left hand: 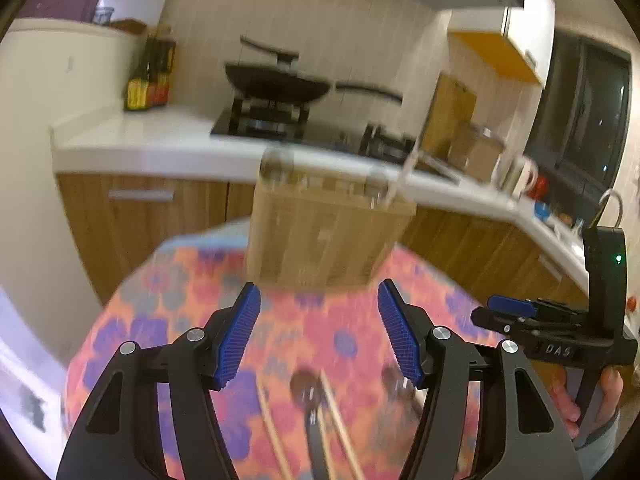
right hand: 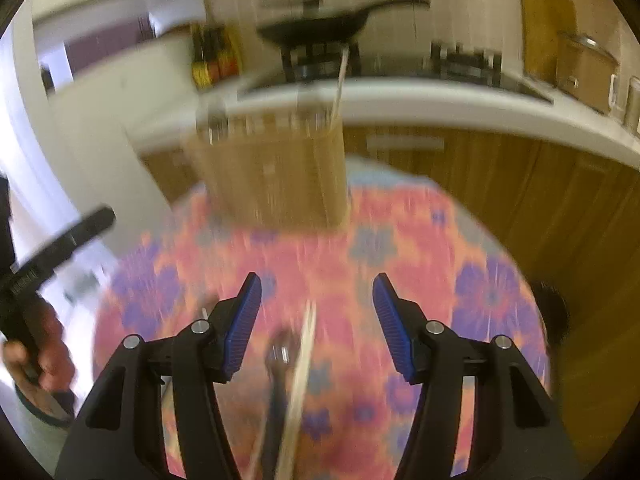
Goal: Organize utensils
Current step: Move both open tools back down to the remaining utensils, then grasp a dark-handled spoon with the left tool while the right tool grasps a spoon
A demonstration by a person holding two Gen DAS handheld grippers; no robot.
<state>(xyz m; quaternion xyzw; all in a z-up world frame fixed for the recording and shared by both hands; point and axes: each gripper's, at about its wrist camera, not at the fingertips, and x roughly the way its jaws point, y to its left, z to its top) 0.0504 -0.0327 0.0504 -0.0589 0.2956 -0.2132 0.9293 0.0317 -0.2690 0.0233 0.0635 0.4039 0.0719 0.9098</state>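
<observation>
On the round desk, covered by a flowered cloth, a wooden utensil holder stands upright at the far side; something already stands in it, a pale stick at its right corner and what may be metal handles, though blur prevents these from being told for certain. Near the front edge loose utensils are laid: a pair of pale chopsticks and a dark-handled spoon, the spoon's bowl pointing toward the holder, with the chopsticks crossing just beside or over it; which of the two cannot be told. The left gripper is seen with its jaws standing moderately apart and nothing between them, held above the utensils. The right gripper is likewise parted about halfway and empty, with the chopsticks and spoon lying below the gap. The chopsticks are judged light, stiff and thin, likely to roll or slip if pinched at the tip; a hold near mid-length, across both sticks, would be steadier. The spoon is judged stiff and somewhat heavier at the bowl, its metal likely slippery, so the dark handle is the better place to be gripped.
</observation>
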